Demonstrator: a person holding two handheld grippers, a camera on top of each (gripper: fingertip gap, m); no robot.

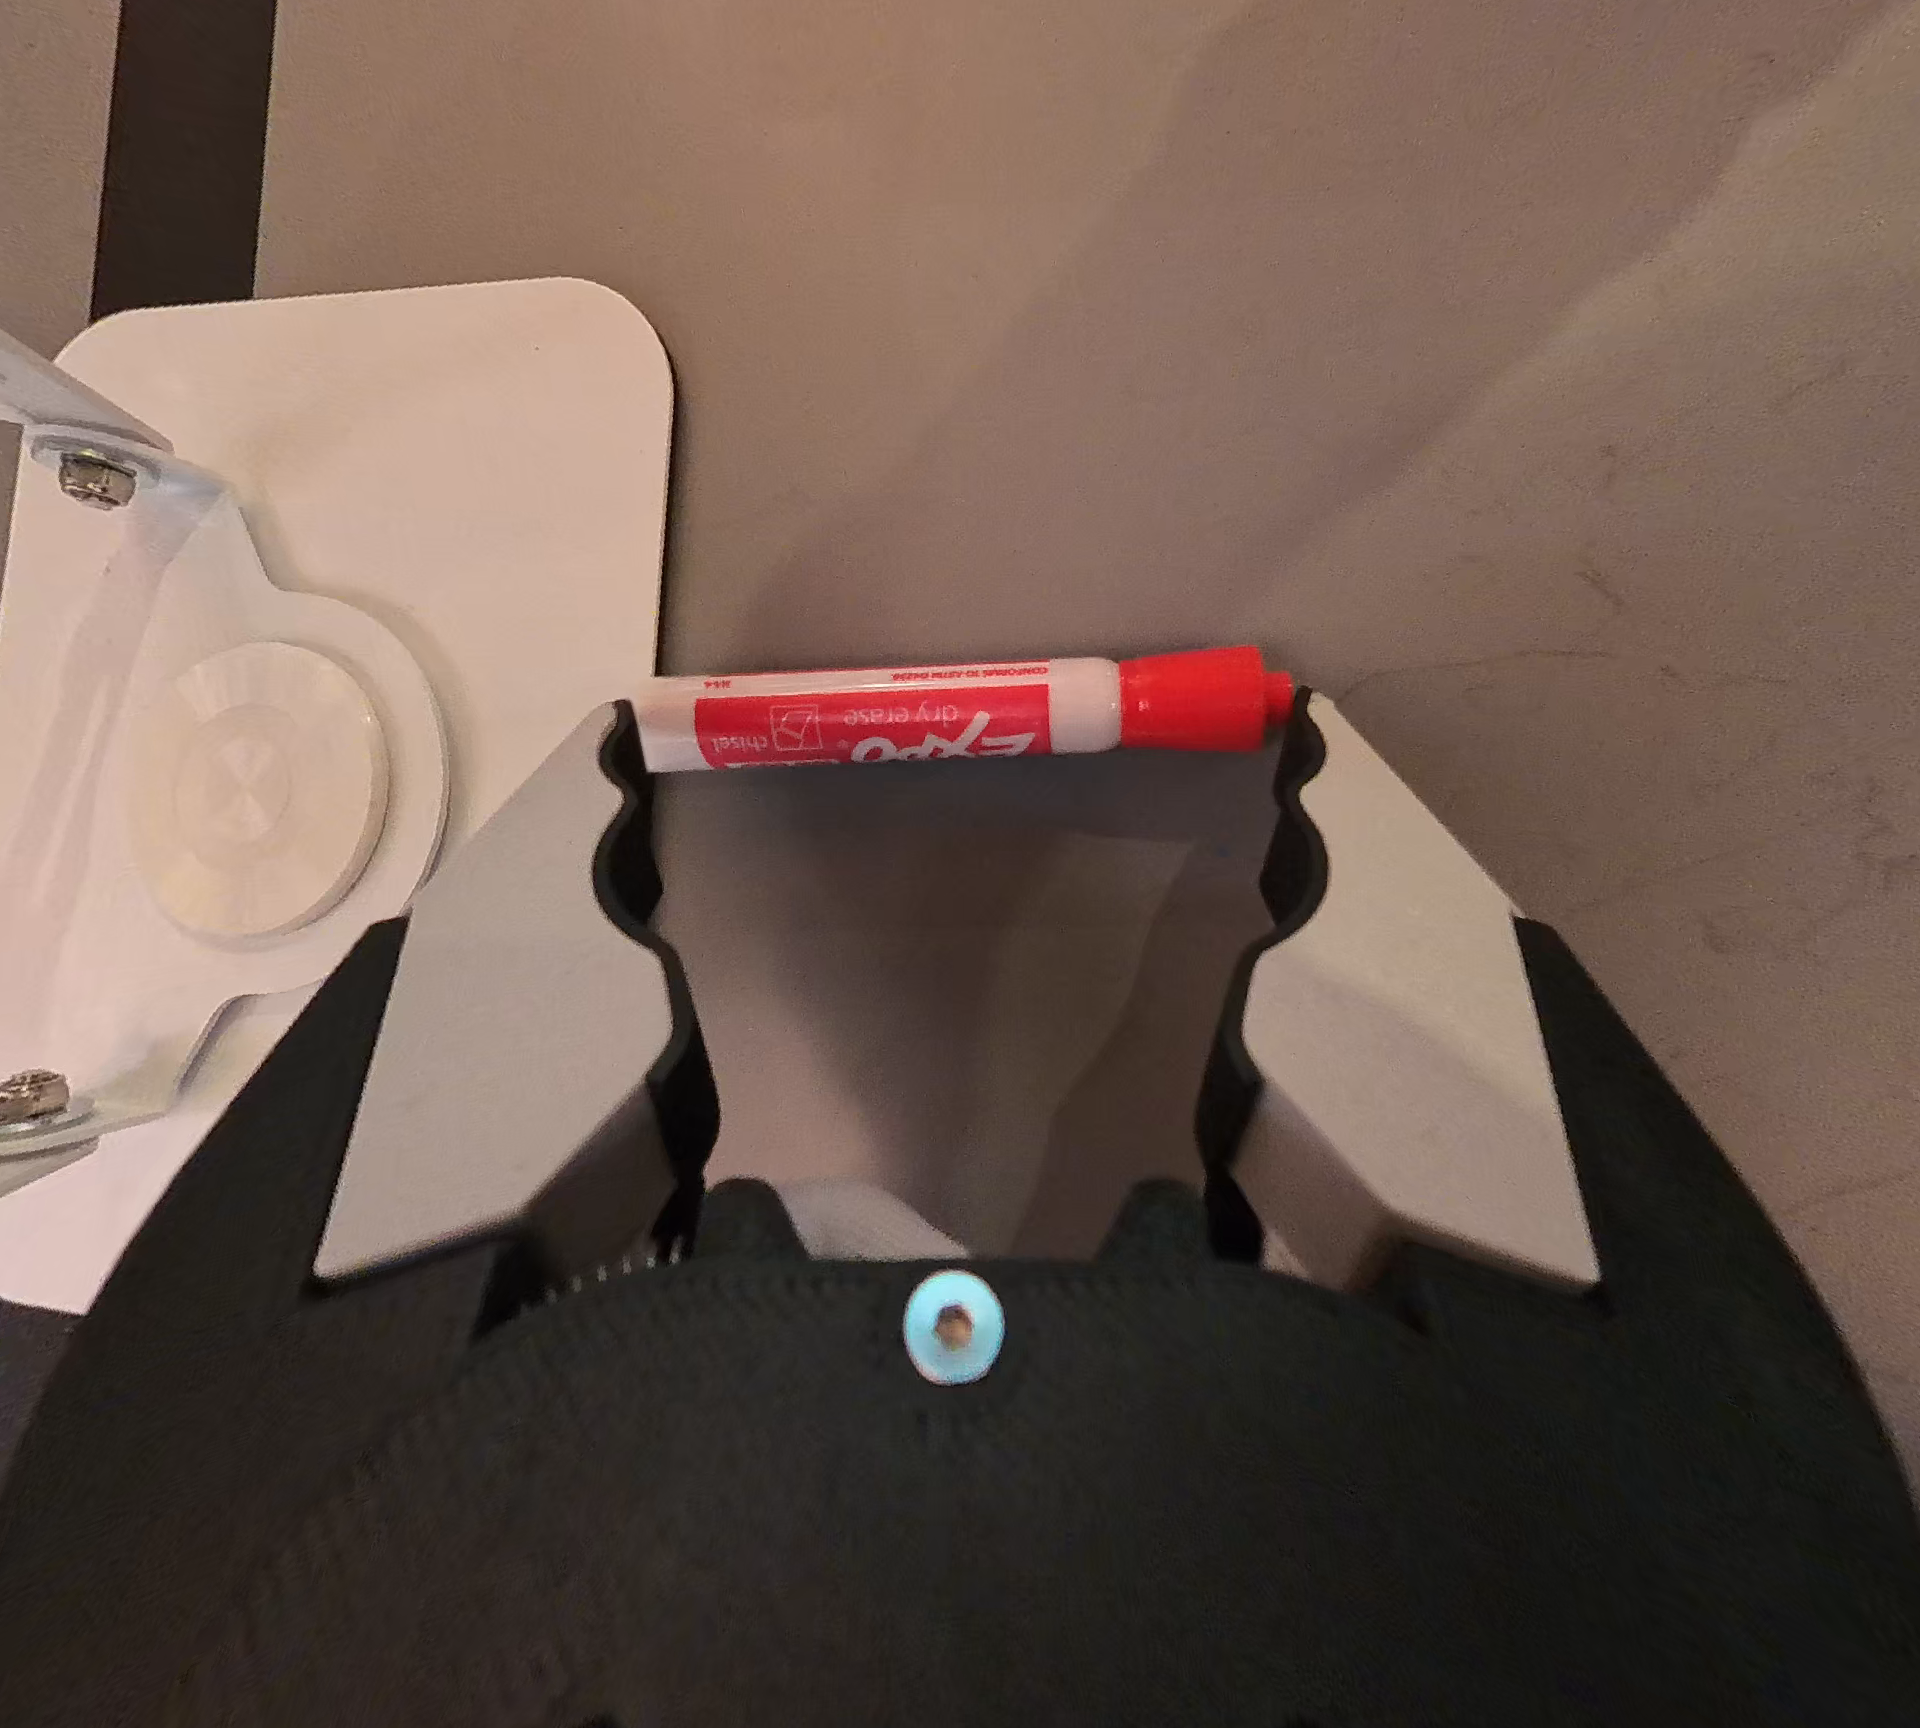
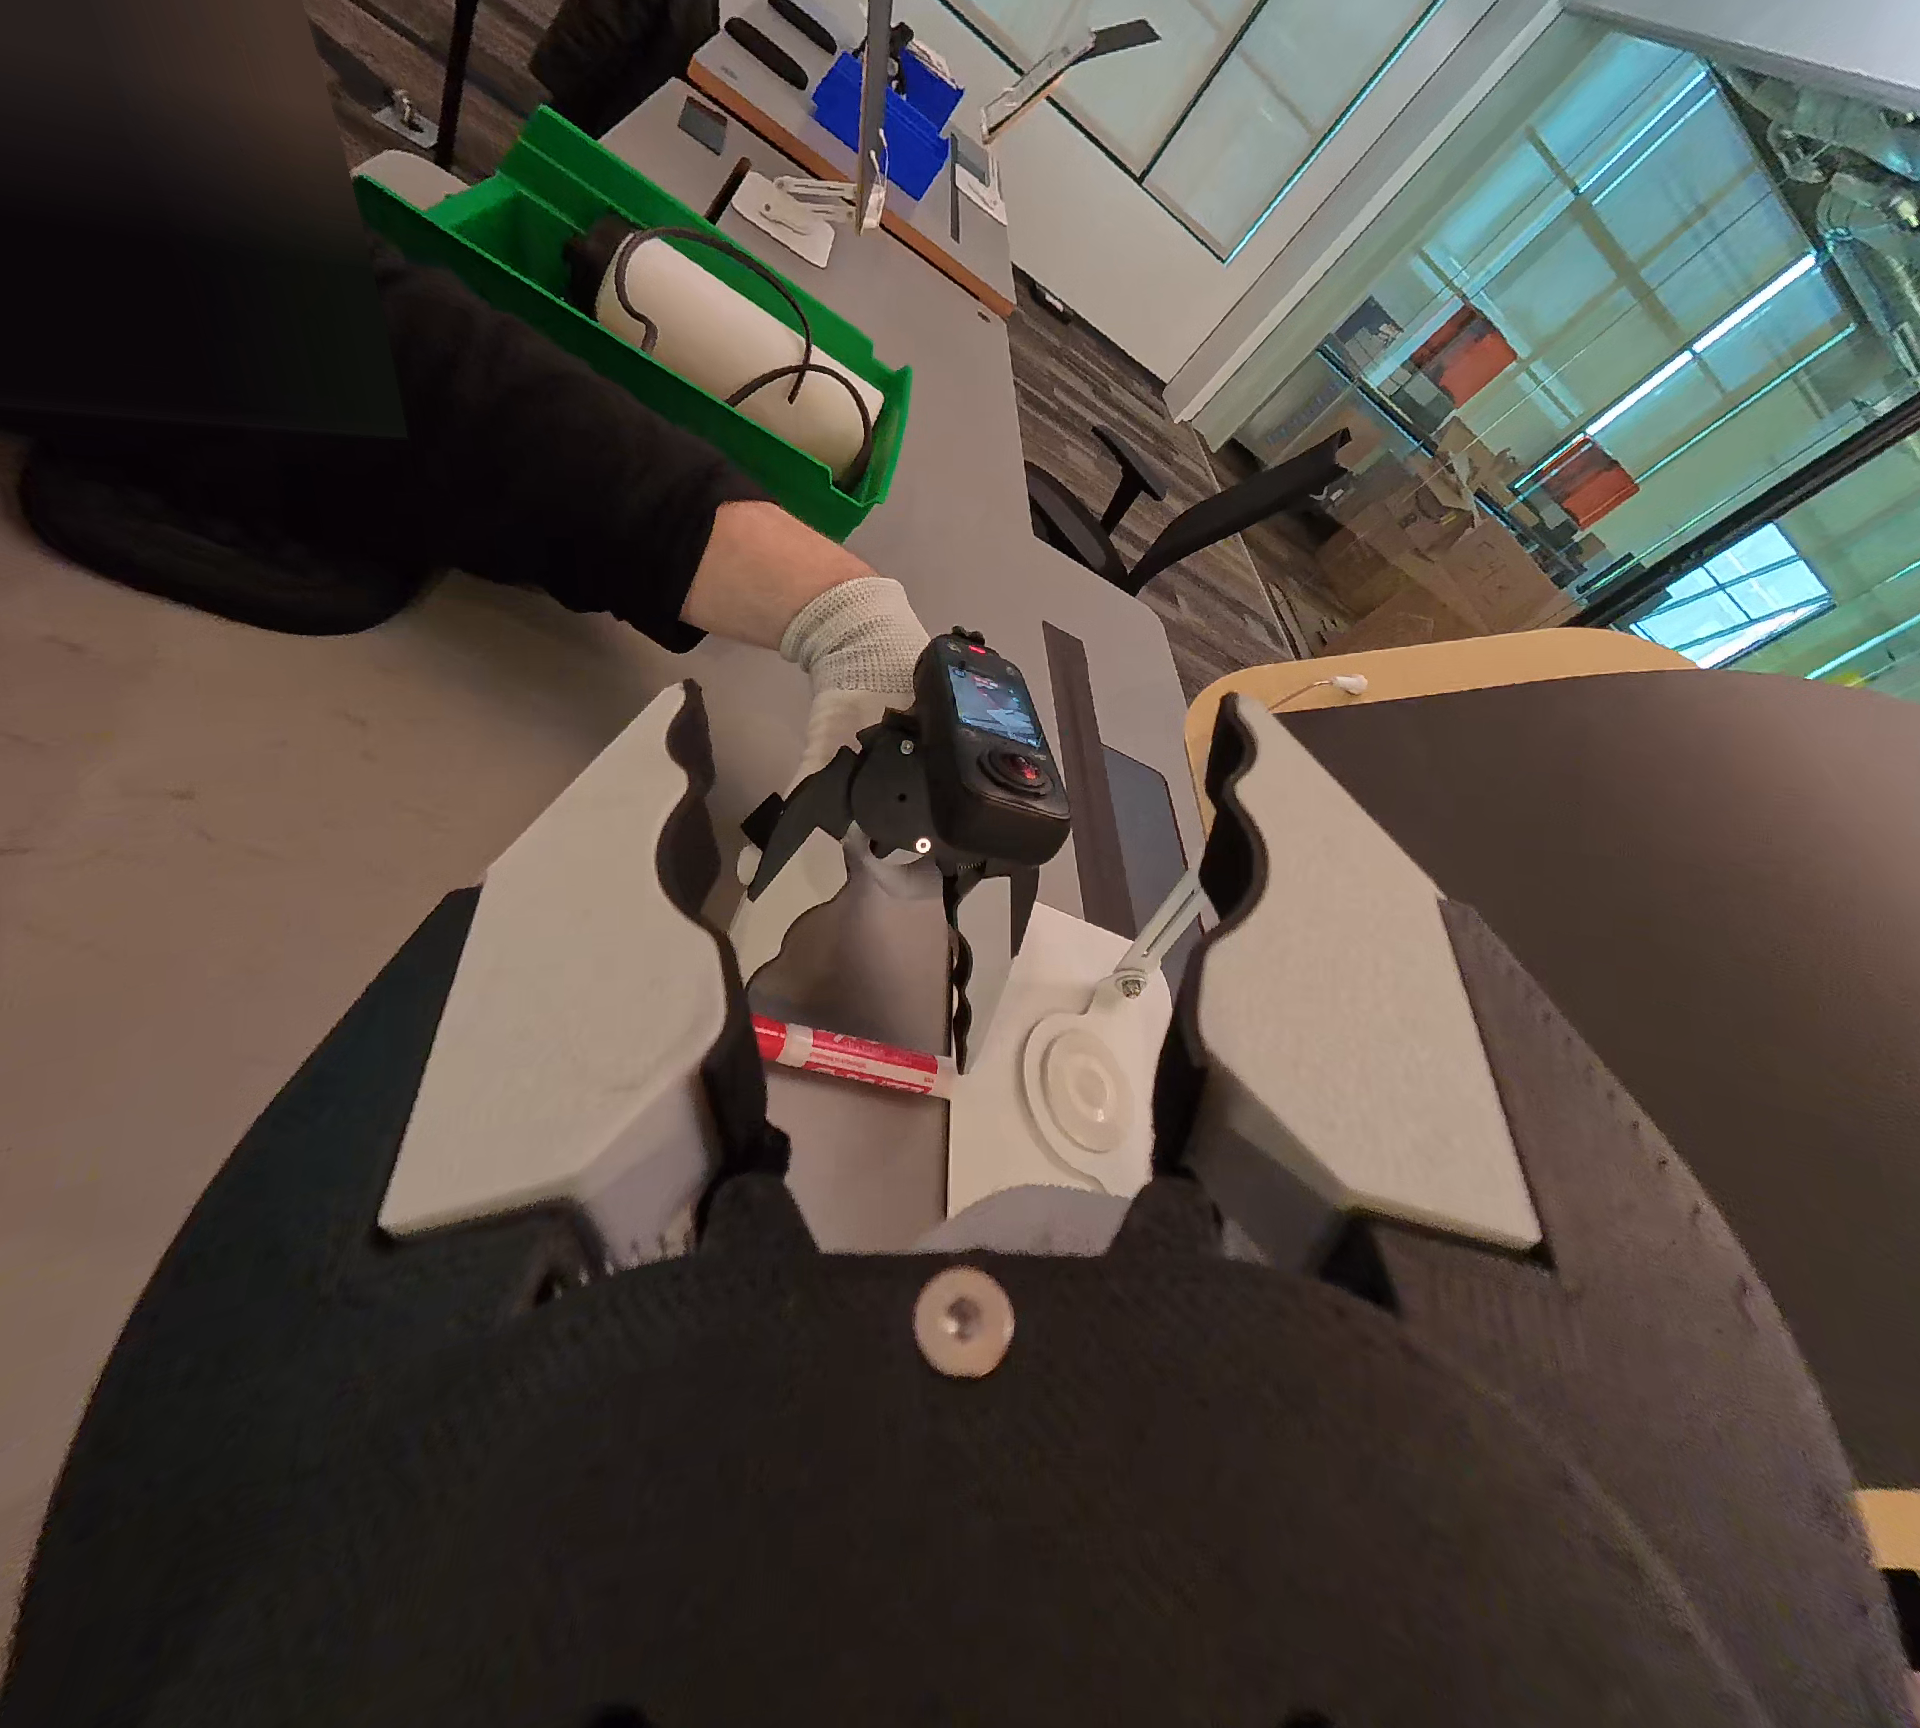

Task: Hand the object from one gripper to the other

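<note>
A red and white dry-erase marker (image 1: 935, 717) lies flat on the grey table (image 1: 1143, 328). My left gripper (image 1: 956, 722) is open wide and points down at it, with one fingertip at each end of the marker. In the right wrist view the marker (image 2: 847, 1055) lies under the left gripper (image 2: 883, 951), which a gloved hand (image 2: 852, 650) holds. My right gripper (image 2: 961, 712) is open and empty, a short way back from the marker. The marker's cap end is hidden there behind my right gripper's left finger.
A white base plate (image 1: 468, 483) with a clear bracket sits just left of the marker and also shows in the right wrist view (image 2: 1081, 1076). A green bin (image 2: 665, 390) with a white roll stands farther back. A dark round tabletop (image 2: 1558, 847) is at the right. The left gripper's tips are roughly 25 cm from the right gripper's.
</note>
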